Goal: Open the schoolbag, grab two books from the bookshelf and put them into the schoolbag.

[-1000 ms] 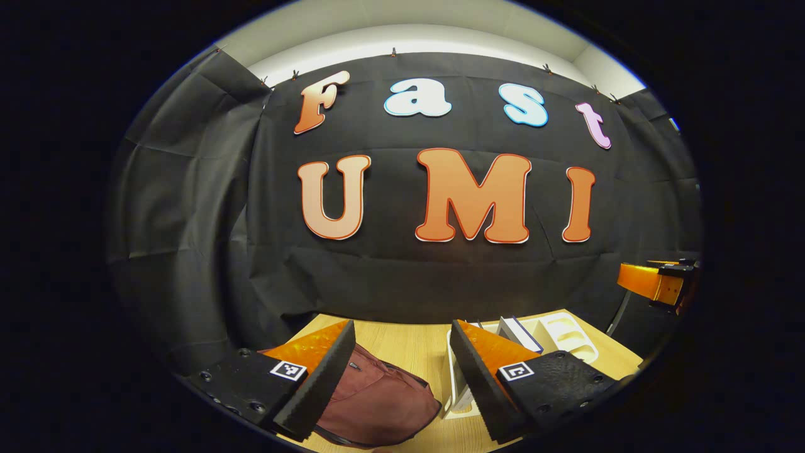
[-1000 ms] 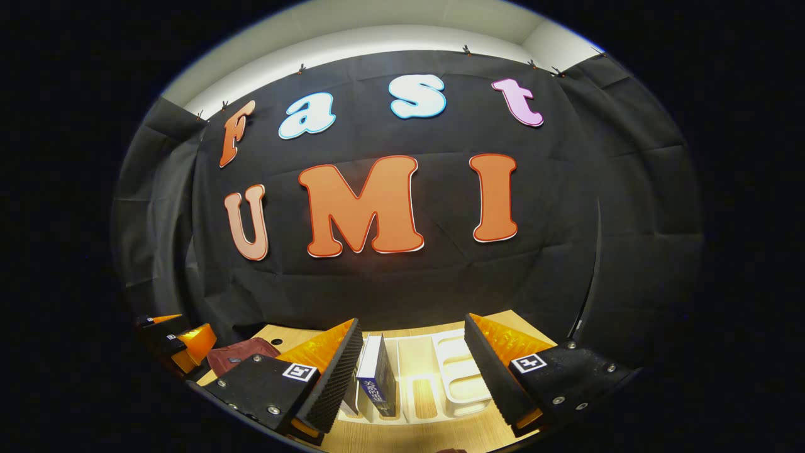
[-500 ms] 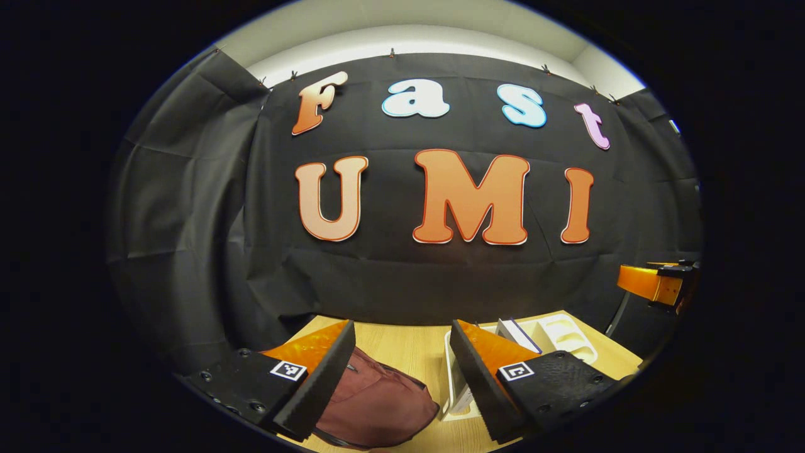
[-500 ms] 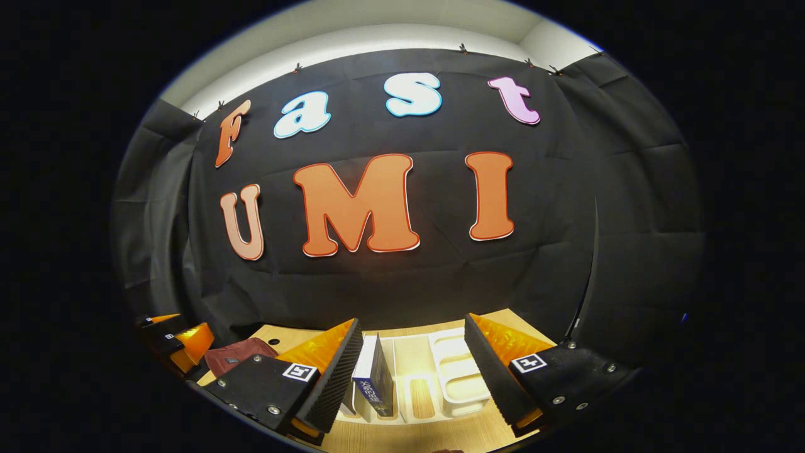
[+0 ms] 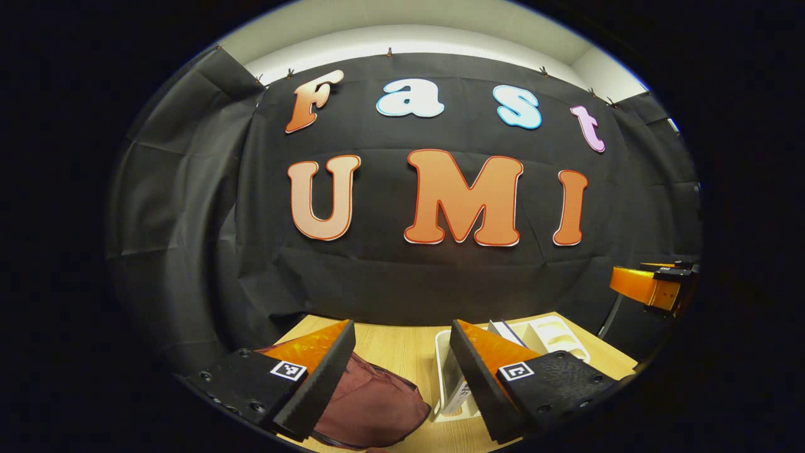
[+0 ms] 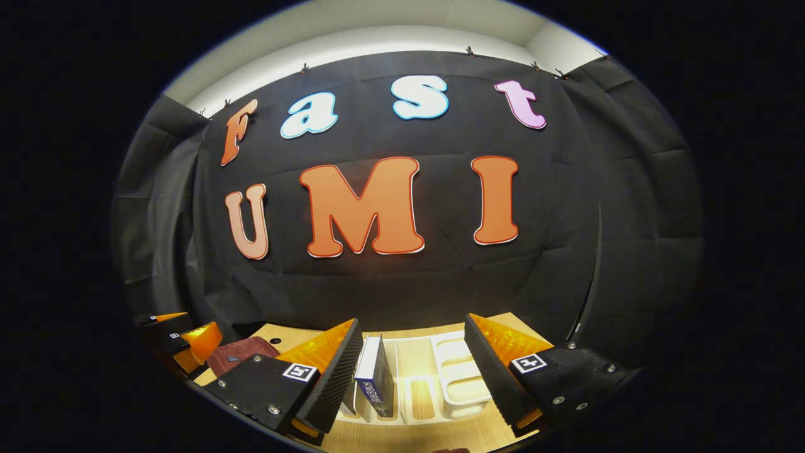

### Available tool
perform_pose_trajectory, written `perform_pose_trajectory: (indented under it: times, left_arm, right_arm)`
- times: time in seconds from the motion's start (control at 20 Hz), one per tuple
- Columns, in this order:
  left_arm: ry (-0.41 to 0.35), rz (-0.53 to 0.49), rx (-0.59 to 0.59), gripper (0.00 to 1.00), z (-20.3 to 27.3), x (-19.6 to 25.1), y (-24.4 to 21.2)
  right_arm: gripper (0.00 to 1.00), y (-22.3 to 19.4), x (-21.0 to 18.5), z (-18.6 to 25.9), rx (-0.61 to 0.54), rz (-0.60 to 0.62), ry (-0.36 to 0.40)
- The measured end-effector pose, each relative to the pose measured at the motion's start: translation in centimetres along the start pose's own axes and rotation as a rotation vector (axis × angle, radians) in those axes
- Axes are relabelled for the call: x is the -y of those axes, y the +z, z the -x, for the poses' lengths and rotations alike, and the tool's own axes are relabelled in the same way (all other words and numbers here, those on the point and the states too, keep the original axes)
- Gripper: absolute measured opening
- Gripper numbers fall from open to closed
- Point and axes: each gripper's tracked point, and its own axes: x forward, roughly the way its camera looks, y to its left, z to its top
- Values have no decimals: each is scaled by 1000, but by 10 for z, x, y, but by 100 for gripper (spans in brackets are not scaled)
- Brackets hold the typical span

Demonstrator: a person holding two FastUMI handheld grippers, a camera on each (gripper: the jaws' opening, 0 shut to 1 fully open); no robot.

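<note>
Barely anything has shifted: your left tongs (image 5: pixel 402 371) drifted slightly, both pairs gaping and empty. Schoolbag (image 5: pixel 371 402) lies zipped between the left tongs; books (image 6: pixel 376 377) stand in the bookshelf (image 6: pixel 462 384) between your right tongs (image 6: pixel 412 371). Opening comes first—find the zipper.

No legible text besides unreadable book (image 6: pixel 375 377) spine.

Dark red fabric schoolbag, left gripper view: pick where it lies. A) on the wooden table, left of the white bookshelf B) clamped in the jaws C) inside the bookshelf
A: the dark red fabric schoolbag rests on the wooden table, left of the white bookshelf.
</note>
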Motion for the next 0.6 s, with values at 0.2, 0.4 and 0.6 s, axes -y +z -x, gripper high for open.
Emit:
perform_pose_trajectory:
  times: [0.2,0.4,0.6]
  left_arm:
    - [2,-18,1,95,0,-2,0]
    - [13,-1,-11,95,0,-6,-3]
    - [22,-1,-15,95,0,-9,-5]
  right_arm:
    - [96,-3,6,-2,-13,-20,-14]
    - [96,-5,7,-2,-19,-16,-15]
    - [96,-7,8,-2,-25,-3,-20]
